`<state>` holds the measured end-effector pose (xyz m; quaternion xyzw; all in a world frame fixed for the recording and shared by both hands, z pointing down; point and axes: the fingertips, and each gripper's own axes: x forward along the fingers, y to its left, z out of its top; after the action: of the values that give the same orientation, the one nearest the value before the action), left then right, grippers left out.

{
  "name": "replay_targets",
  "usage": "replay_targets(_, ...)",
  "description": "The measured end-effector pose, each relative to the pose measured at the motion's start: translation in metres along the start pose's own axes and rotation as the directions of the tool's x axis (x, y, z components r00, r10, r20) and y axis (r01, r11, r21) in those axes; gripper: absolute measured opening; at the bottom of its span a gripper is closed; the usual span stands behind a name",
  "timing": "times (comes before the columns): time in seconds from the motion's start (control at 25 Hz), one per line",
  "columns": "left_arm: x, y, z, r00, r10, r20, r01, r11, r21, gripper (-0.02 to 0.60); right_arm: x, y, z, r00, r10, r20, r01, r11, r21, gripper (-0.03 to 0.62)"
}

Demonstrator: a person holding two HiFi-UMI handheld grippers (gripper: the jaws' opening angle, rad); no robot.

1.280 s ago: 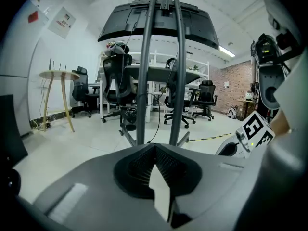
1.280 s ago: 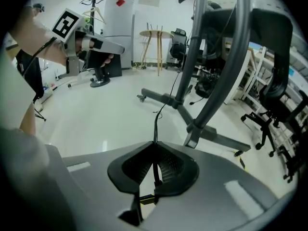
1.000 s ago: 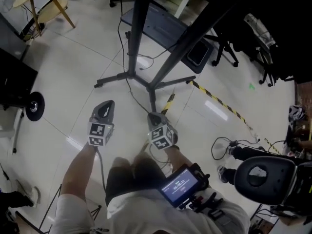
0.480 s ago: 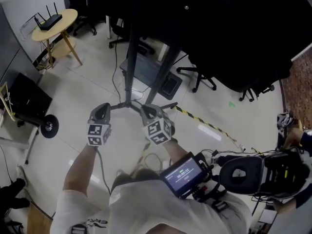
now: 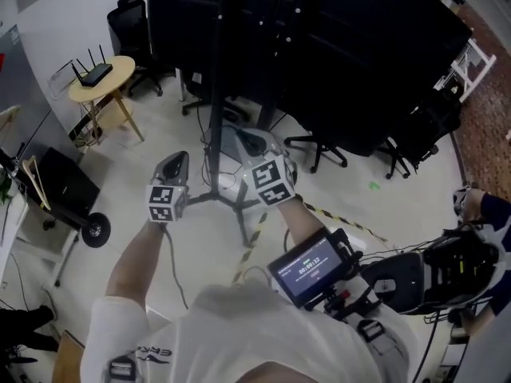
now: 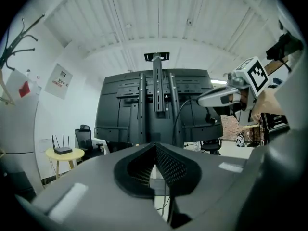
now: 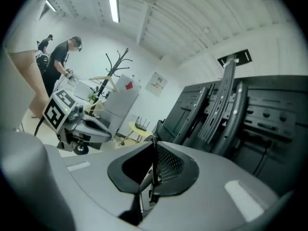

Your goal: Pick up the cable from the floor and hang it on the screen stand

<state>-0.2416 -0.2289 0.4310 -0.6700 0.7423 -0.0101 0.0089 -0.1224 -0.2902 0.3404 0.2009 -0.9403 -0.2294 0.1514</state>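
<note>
One cable (image 7: 154, 163): pinched in the right gripper (image 7: 155, 144).
Left gripper (image 6: 155, 150): shut tight, nothing is held.
Screen stand (image 5: 219, 86): seen close ahead of both grippers.

A router (image 5: 95, 73) sits on a round table (image 5: 118, 65), with a black office chair (image 5: 128, 24) near it
</note>
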Motion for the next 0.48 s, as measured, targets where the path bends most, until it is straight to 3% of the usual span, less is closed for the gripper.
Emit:
replay_targets(0.2,-0.001,-0.005,0.033,0.998,-0.011,0.06,0.01,1.0,0.013,0.003,-0.026,-0.038,0.064,0.99,-0.076,0.121,0.077,0.997,-0.006,0.035)
replay_targets(0.48,-0.008,-0.013,0.044,0.997,-0.014,0.072,0.013,1.0,0.011,0.003,-0.054,-0.065,0.108,0.966,-0.138,0.218,0.138,0.99,0.014,0.035)
